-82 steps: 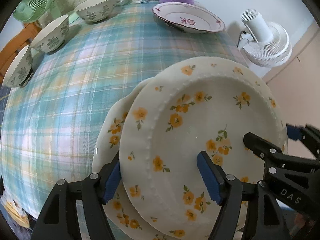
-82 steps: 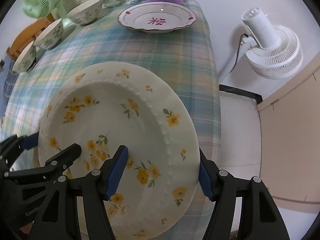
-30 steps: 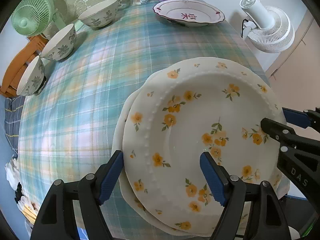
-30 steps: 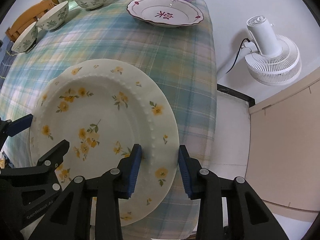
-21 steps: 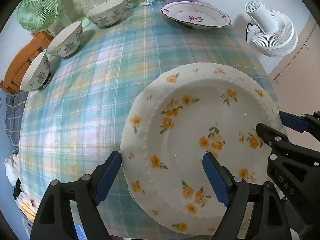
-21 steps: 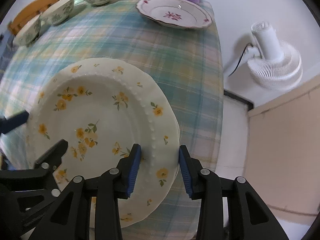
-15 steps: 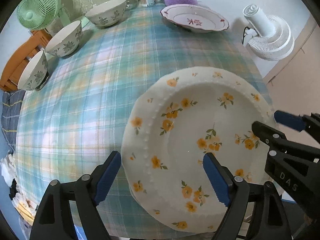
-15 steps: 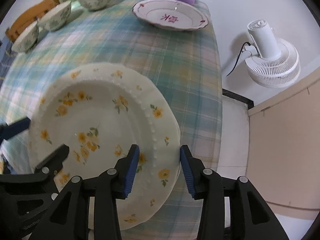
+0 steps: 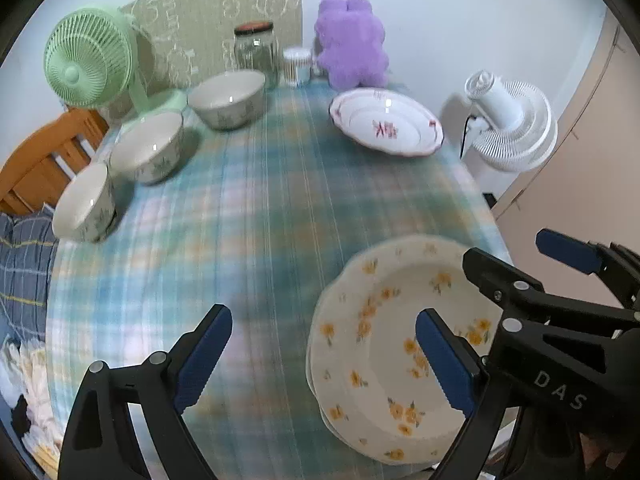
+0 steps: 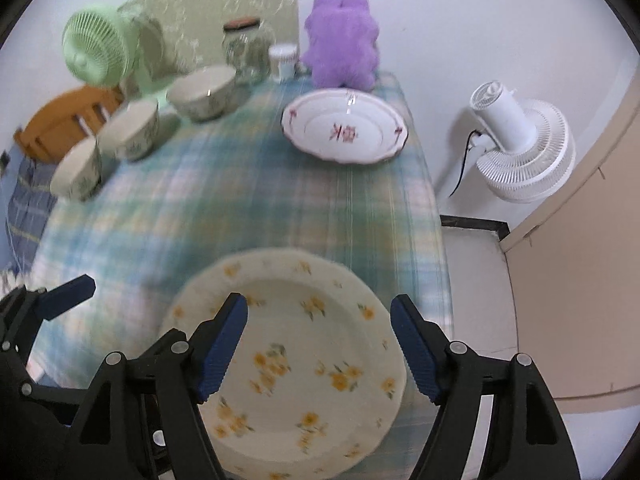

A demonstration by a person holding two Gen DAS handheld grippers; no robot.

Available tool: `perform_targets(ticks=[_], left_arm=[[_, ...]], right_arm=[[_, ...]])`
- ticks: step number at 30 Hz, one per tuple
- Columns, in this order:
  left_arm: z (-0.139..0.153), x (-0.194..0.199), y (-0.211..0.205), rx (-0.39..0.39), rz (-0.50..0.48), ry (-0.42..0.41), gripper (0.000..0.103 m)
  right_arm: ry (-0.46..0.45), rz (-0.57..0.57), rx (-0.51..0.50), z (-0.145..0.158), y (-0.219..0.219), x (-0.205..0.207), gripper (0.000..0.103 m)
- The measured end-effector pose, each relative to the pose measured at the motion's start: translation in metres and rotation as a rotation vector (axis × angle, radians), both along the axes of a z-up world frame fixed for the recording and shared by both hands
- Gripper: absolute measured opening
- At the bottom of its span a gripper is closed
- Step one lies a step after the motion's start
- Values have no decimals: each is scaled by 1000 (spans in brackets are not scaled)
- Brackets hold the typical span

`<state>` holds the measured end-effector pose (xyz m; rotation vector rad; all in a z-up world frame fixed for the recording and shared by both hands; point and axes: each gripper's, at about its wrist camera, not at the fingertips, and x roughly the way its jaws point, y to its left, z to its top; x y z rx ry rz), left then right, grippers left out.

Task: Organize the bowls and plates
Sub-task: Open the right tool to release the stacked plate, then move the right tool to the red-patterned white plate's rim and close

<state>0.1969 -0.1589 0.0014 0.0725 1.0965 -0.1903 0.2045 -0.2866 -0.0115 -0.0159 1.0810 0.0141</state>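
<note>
Yellow-flowered plates point(image 9: 400, 328): apparently two stacked, near bench point(image 9: 256, 216) corner. Left gripper point(image 9: 324, 354) and right gripper point(image 10: 320, 346): fingers spread, empty, above stack. Pink-patterned plate point(image 10: 345, 130): far end. Next: grasp its rim squarely, lift level.

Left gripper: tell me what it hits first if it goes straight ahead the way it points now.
The left gripper is open over bare plaid tablecloth, so it would probably meet the cloth first. The yellow-flowered plate lies right of its line; depth is unclear.
</note>
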Motion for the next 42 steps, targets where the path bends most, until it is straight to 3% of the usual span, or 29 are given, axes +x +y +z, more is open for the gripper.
perform_targets(ticks=[5, 14, 26, 32, 42], left_arm=[[16, 20, 0, -43, 5, -76, 94], [22, 72, -22, -57, 14, -133, 93], [-7, 157, -60, 4, 91, -136, 89], [-20, 196, -73, 24, 113, -146, 85], [-55, 247, -81, 50, 146, -95, 81]], right_arm=[[-57, -60, 23, 19, -1, 15, 77], [-125, -101, 39, 35, -23, 61, 77], [-119, -82, 3, 5, -48, 155, 77], [-119, -81, 48, -10, -56, 195, 77], [-107, -94, 60, -39, -74, 249, 77]])
